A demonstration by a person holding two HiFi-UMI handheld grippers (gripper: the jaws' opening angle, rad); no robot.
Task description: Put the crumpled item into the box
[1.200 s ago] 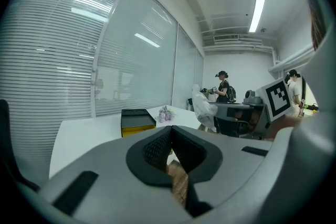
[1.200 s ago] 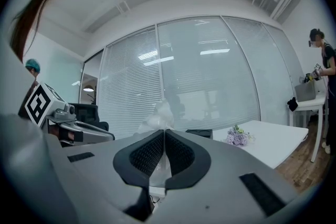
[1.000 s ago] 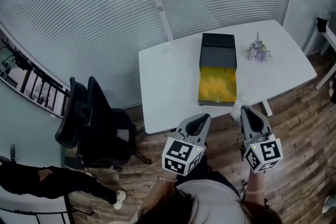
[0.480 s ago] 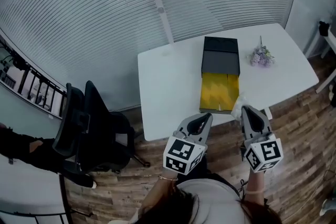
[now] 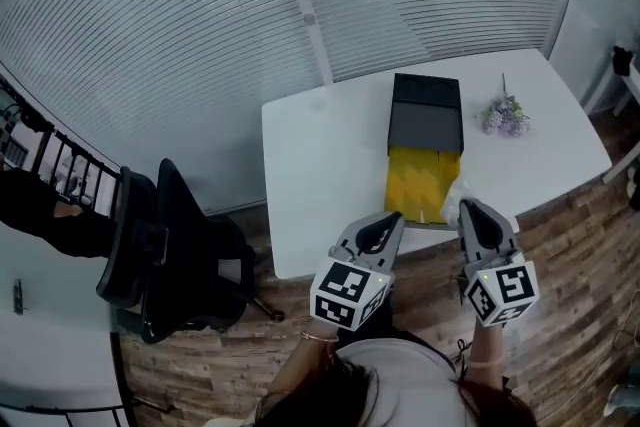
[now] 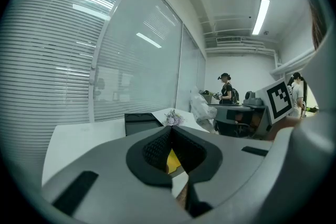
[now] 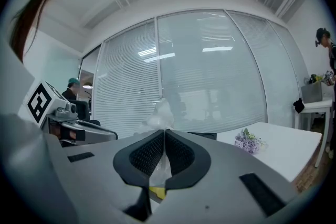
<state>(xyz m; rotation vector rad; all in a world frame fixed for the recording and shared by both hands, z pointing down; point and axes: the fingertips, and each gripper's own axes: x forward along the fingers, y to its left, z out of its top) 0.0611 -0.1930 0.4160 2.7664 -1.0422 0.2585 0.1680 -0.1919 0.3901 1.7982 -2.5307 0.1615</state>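
Right gripper (image 5: 469, 208) is clamped on the crumpled item (image 5: 455, 195), a clear wad, over the table's (image 5: 320, 145) near edge, just beside the box's (image 5: 418, 183) near right corner. Left gripper (image 5: 386, 221) is closed on nothing, short of that edge. Judgement: carry the wad left and forward over the yellow tray, lower it inside the walls, then release. Flowers (image 5: 503, 114) sit toward the far right corner, well apart; the approach looks unobstructed.

Premises: an office. Glass partition walls (image 5: 200, 35) carry horizontal blinds. A black swivel chair (image 5: 170, 245) stands beside a white table (image 5: 320, 155) on wood-plank flooring (image 5: 560, 245). A strip light (image 6: 261, 16) is mounted overhead, and a person (image 6: 227, 89) stands at desks (image 6: 247, 107) beyond.
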